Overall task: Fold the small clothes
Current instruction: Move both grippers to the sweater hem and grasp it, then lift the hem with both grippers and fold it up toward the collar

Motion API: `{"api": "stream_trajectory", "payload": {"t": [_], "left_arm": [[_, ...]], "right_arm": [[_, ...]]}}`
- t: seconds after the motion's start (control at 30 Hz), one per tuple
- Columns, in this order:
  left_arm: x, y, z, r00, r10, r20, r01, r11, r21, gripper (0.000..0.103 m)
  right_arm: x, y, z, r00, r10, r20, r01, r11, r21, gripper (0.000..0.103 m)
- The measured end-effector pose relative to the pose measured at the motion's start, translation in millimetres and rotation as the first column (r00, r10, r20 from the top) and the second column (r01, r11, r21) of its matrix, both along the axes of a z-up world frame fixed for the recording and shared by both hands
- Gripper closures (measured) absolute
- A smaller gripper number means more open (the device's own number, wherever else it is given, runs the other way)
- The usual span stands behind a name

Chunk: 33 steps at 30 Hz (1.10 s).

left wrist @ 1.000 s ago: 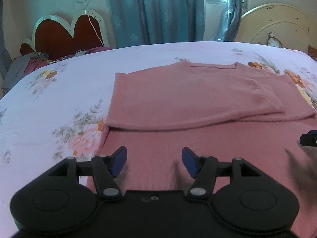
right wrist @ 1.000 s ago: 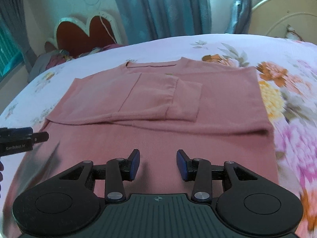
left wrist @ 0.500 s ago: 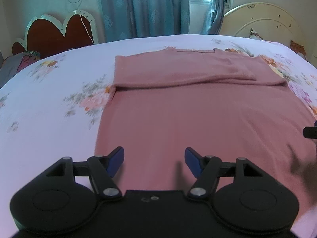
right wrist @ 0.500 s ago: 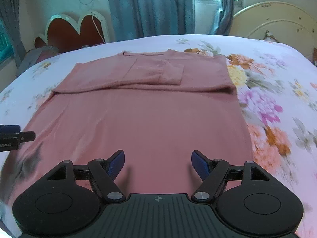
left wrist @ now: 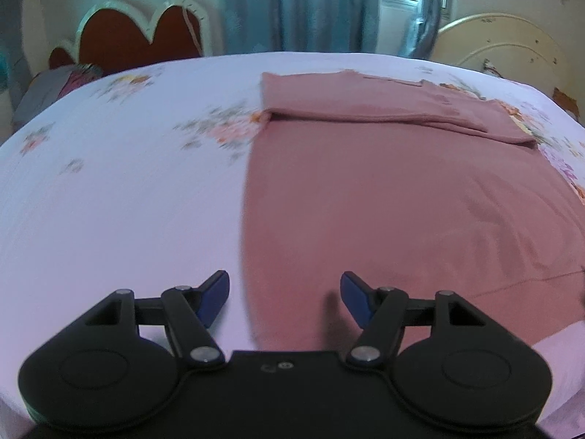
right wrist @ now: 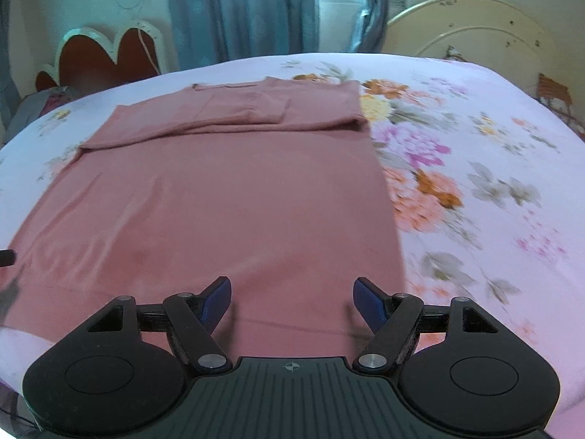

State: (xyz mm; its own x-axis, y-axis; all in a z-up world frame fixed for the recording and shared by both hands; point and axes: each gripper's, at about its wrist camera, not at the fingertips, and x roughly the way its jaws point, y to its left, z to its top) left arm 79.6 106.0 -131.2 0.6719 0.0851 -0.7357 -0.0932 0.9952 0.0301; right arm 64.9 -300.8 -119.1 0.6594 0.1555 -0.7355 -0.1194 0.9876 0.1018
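A dusty-pink top [left wrist: 384, 197] [right wrist: 219, 197] lies flat on the bed, both sleeves folded in across its far end near the neckline. My left gripper [left wrist: 284, 300] hovers open above the garment's near left corner, blue pads apart, nothing between them. Over the near right corner, close to the hem, my right gripper [right wrist: 292, 301] stands open and empty too. A dark tip of the left gripper [right wrist: 6, 258] pokes into the right wrist view at the left edge.
The bed [left wrist: 120, 190] [right wrist: 475, 168] wears a pale lilac sheet with flower prints. Behind it stand a heart-shaped headboard [left wrist: 135, 40], blue curtains [right wrist: 241, 11] and a cream round headboard [right wrist: 475, 33]. Some clothes [left wrist: 55, 84] are heaped at the far left.
Both grippers have drawn back from the folded sleeves toward the garment's near hem. The right gripper's jaws have spread wider; the left's look about the same.
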Motion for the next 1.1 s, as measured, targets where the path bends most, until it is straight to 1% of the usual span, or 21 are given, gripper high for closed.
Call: {"api": "stream_trajectory", "payload": {"t": [0.2,0.27,0.33,0.37,0.47,0.5,0.53,0.57,0.6,0.63,0.67,0.7,0.73,0.77,0.8,0.9,0.97,1.1], "left_arm": [[-20,16,-8,0.999,0.040,-0.030,-0.041,0.998,-0.038,0.039],[-25,18,-11,0.998,0.038,-0.042,-0.041,0.997,-0.072,0.044],[-27,19,-15,0.998,0.026,-0.057,-0.033,0.991,-0.127,0.055],[-29,19,-16,0.998,0.020,-0.060,-0.029,0.989,-0.146,0.056],[-29,13,-18,0.998,-0.013,-0.068,0.001,0.985,-0.172,0.068],[-28,10,-19,0.997,-0.027,-0.071,0.014,0.983,-0.182,0.075],[-28,9,-19,0.997,-0.037,-0.072,0.023,0.982,-0.189,0.082],[-28,8,-19,0.996,-0.045,-0.073,0.029,0.980,-0.198,0.084],[-27,7,-20,0.996,-0.051,-0.075,0.035,0.978,-0.207,0.088],[-27,7,-21,0.996,-0.055,-0.075,0.039,0.977,-0.207,0.090],[-27,6,-21,0.995,-0.060,-0.075,0.043,0.977,-0.208,0.092],[-27,6,-21,0.995,-0.064,-0.073,0.047,0.976,-0.214,0.094],[-27,7,-20,0.995,-0.067,-0.068,0.051,0.974,-0.220,0.098],[-27,7,-19,0.996,-0.070,-0.061,0.055,0.973,-0.223,0.098],[-28,8,-17,0.996,-0.074,-0.053,0.060,0.972,-0.226,0.098],[-29,11,-8,0.997,-0.072,-0.014,0.067,0.968,-0.240,0.099],[-26,13,2,0.997,-0.067,0.024,0.071,0.967,-0.243,0.099],[-12,15,25,0.993,-0.066,0.102,0.090,0.964,-0.252,0.099]], "right_arm": [[-11,-23,-7,0.998,-0.065,-0.018,0.065,0.998,-0.022,0.029],[-14,-31,-11,0.996,-0.087,-0.026,0.086,0.996,-0.033,0.029],[-16,-38,-15,0.993,-0.112,-0.039,0.111,0.993,-0.038,0.029],[-16,-41,-18,0.992,-0.120,-0.046,0.119,0.992,-0.034,0.029],[-19,-46,-26,0.989,-0.126,-0.075,0.126,0.992,-0.004,0.030],[-21,-46,-28,0.989,-0.127,-0.080,0.128,0.992,0.008,0.034],[-23,-46,-28,0.989,-0.125,-0.083,0.127,0.992,0.024,0.041],[-25,-46,-28,0.989,-0.121,-0.086,0.125,0.991,0.044,0.051],[-26,-45,-28,0.988,-0.124,-0.087,0.129,0.990,0.054,0.056],[-26,-45,-28,0.988,-0.123,-0.090,0.129,0.990,0.065,0.060],[-26,-44,-28,0.988,-0.119,-0.097,0.127,0.989,0.079,0.068],[-26,-42,-28,0.988,-0.117,-0.102,0.126,0.988,0.087,0.073],[-26,-41,-27,0.988,-0.115,-0.106,0.125,0.988,0.088,0.076],[-26,-40,-26,0.988,-0.108,-0.112,0.119,0.988,0.096,0.086],[-26,-40,-25,0.988,-0.105,-0.116,0.117,0.987,0.107,0.091],[-23,-39,-17,0.989,-0.099,-0.105,0.111,0.986,0.120,0.093],[-21,-41,-6,0.992,-0.102,-0.078,0.113,0.982,0.153,0.094],[-10,-43,19,0.994,-0.112,-0.011,0.112,0.975,0.190,0.094]]}}
